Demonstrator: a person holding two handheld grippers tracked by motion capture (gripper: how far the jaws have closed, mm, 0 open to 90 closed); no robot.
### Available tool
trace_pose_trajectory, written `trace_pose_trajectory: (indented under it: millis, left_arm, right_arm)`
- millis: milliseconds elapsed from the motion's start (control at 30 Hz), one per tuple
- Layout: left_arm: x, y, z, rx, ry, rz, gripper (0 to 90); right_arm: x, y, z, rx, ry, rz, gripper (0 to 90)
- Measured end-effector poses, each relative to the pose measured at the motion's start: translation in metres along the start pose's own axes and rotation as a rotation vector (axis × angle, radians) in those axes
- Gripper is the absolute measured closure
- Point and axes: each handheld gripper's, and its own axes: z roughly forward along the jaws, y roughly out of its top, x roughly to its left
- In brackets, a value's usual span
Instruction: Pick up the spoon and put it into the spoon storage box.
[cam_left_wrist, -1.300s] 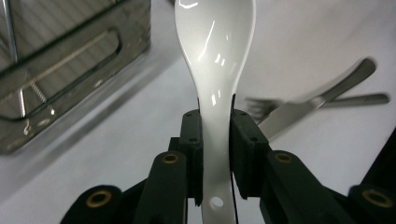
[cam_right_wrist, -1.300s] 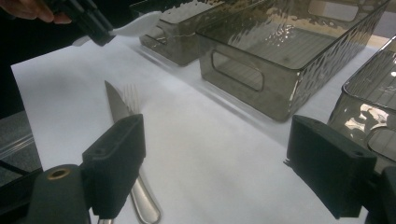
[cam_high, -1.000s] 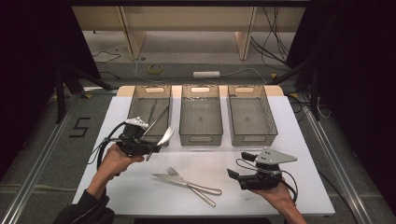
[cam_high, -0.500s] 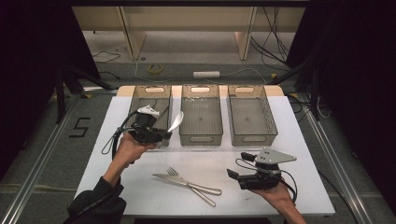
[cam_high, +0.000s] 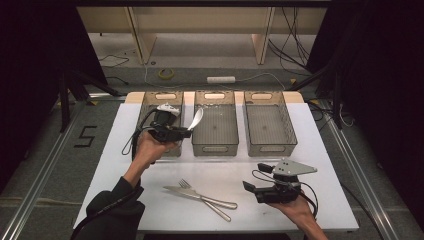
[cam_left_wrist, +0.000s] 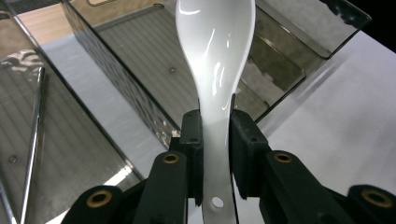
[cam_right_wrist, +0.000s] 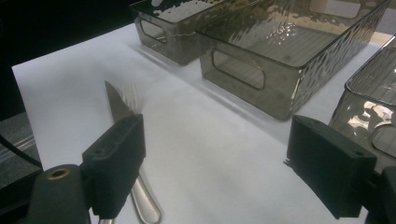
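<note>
a glossy white ceramic spoon (cam_left_wrist: 215, 56) is pinched by its handle, bowl tilted up over the middle bin (cam_high: 215, 131).

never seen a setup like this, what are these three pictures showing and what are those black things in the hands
A person sits at a white table holding a hand-operated two-jaw gripper in each hand. The high view looks down from above; the other two come from cameras riding on each gripper, looking along its black jaws. The left gripper is clamped on a white spoon, held over the bins. The right gripper rests open near the table's front. Three clear bins stand in a row at the back; the left one holds a thin metal piece. A knife and fork lie crossed on the table.
</note>
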Motion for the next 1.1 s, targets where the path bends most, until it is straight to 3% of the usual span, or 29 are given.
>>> trace_pose_trajectory:
  millis: [100, 667, 1100]
  left_arm:
    - [0.0, 0.005, 0.005, 0.009, 0.001, 0.006, 75.9]
    - [0.009, 0.023, 0.03, -0.004, 0.01, -0.045, 75.9]
    - [0.005, 0.036, 0.051, -0.008, 0.005, -0.066, 75.9]
  right_arm:
    - [0.0, 0.0, 0.0, 0.001, 0.0, 0.0, 20.4]
    - [0.0, 0.0, 0.0, 0.001, 0.002, 0.001, 20.4]
    - [0.0, -0.001, 0.001, 0.001, 0.005, -0.001, 20.4]
